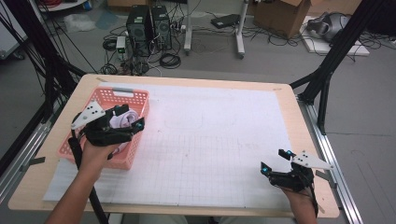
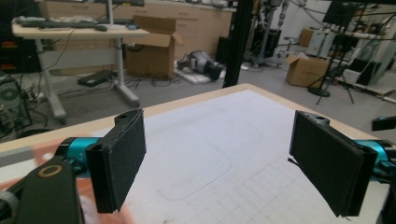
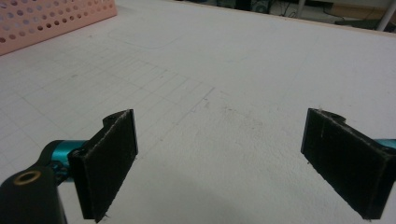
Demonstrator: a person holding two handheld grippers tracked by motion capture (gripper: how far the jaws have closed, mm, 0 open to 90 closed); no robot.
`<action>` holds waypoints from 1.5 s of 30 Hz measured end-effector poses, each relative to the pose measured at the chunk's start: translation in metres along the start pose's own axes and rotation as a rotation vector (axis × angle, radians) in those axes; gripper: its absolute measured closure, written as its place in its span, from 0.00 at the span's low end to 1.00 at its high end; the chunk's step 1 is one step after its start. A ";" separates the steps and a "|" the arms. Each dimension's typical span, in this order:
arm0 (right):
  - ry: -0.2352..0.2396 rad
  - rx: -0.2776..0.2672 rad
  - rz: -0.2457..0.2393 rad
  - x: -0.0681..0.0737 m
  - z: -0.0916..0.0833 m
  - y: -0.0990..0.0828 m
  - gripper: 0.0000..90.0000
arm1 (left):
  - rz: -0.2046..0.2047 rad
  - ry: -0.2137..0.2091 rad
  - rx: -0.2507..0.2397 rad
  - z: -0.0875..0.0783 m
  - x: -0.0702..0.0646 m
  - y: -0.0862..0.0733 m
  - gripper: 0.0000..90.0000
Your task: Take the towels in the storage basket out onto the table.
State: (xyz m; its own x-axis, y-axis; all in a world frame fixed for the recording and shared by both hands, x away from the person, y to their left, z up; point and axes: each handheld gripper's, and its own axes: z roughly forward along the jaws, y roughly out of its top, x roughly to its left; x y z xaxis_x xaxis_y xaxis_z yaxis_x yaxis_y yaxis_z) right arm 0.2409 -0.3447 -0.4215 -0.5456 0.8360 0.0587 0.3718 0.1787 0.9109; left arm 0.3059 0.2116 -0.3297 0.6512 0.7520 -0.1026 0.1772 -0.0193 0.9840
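Nearest to us, we are holding the right gripper [image 1: 275, 161] low over the white grid sheet [image 1: 219, 140] near the table's right front corner, its jaws spread wide with nothing between them. In the right gripper view, bare paper is lying between the two black pads [image 3: 109, 163], and a corner of the pink basket [image 3: 51, 21] is showing far off at the upper left. Farther on, we are hovering the left gripper [image 1: 127, 116] over the pink basket at the sheet's left edge, its jaws likewise spread and gripping nothing. Just under its tips, a white cloth [image 1: 122, 120] is lying bunched inside the basket. Beyond the table [image 1: 187, 81], computer towers [image 1: 148, 29] are standing on the floor.
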 end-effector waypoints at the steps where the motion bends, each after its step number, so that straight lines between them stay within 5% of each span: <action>1: -0.001 0.000 0.000 0.000 0.000 0.000 0.11 | -0.004 0.015 0.009 -0.001 0.005 0.000 0.21; 5: -0.002 0.000 0.001 0.000 0.000 0.000 0.11 | -0.019 0.055 0.049 -0.005 0.021 -0.001 0.21; 8: 0.000 0.001 0.002 0.001 0.001 0.000 0.11 | -0.037 0.079 0.126 -0.004 0.033 -0.004 0.20; 16: -0.001 0.009 0.003 0.001 0.001 0.000 0.11 | -0.068 0.277 0.342 0.007 0.067 -0.019 0.19; 22: -0.001 0.008 0.001 0.001 0.001 -0.001 0.11 | -0.080 0.353 0.500 0.013 0.087 -0.027 0.19; 31: 0.003 0.010 -0.009 0.003 0.003 0.000 0.11 | -0.152 0.311 0.620 0.022 0.108 -0.044 0.14; 35: 0.003 0.016 -0.010 0.003 0.004 -0.001 0.11 | -0.188 0.272 0.713 0.030 0.112 -0.057 0.03; 41: -0.002 0.017 -0.009 0.002 0.003 -0.001 0.11 | -0.099 0.287 0.797 0.045 0.106 -0.069 0.02; 45: -0.001 0.019 -0.013 0.001 0.002 -0.002 0.11 | 0.076 0.366 0.875 0.057 0.100 -0.079 0.02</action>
State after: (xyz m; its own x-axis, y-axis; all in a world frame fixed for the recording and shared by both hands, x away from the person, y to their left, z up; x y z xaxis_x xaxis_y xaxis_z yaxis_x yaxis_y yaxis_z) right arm 0.2412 -0.3425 -0.4241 -0.5496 0.8342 0.0460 0.3787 0.1996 0.9038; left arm 0.3988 0.2506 -0.4262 0.4387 0.8851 0.1553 0.7300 -0.4518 0.5129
